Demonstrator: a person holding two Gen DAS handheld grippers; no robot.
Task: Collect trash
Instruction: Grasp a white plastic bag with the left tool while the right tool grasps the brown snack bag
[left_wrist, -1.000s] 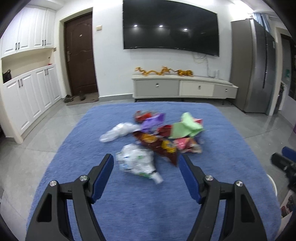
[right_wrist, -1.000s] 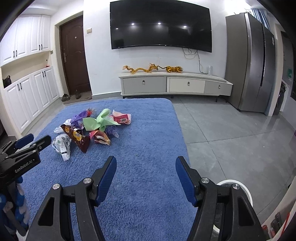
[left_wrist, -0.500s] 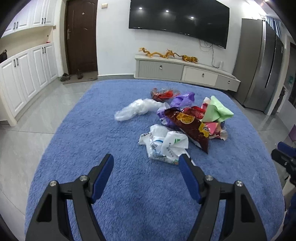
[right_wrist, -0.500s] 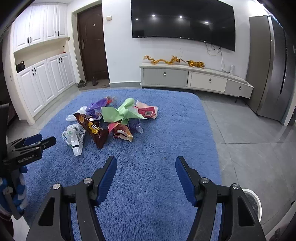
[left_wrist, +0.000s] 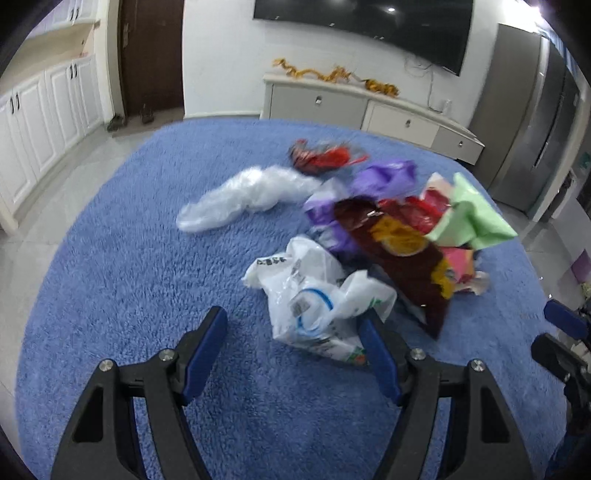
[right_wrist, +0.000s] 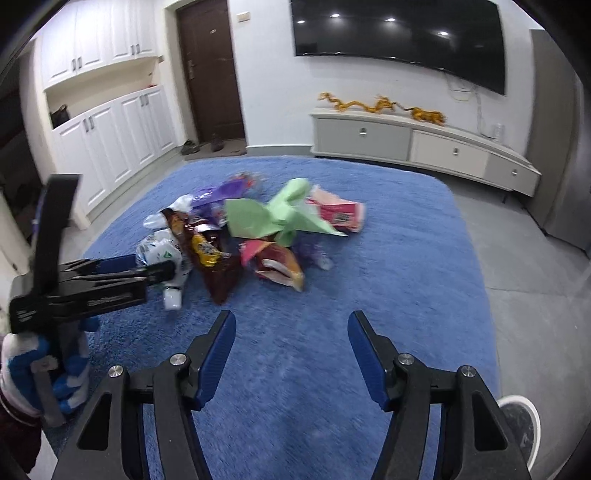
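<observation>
Blue shag carpet (left_wrist: 122, 280) carries the whole pile of litter, and none of it looks collected yet; judging by that, the job is only at its start, with every piece left to pick up. The left tongs (left_wrist: 293, 347) stand released with nothing clamped, their right blade right next to the white printed plastic bag (left_wrist: 314, 295), the nearest piece of the heap. The right tongs (right_wrist: 291, 347) are narrowing, with only bare carpet between the blades, well short of the pile.

Counting what shows: one white printed bag, one clear plastic bag (left_wrist: 243, 197) lying apart toward the left, one crumpled red wrapper (left_wrist: 321, 158) at the far edge, one dark brown snack bag (left_wrist: 402, 251) with yellow print, one purple wrapper (left_wrist: 380, 177), one light green sheet of paper (right_wrist: 273, 218), one pink carton (right_wrist: 340, 214), and one orange-and-maroon snack packet (right_wrist: 275, 262) nearest the right tongs. Smaller scraps under the heap are too blurred to count. A round white bin rim (right_wrist: 517, 424) shows at the lower right corner, a likely place for the litter.
</observation>
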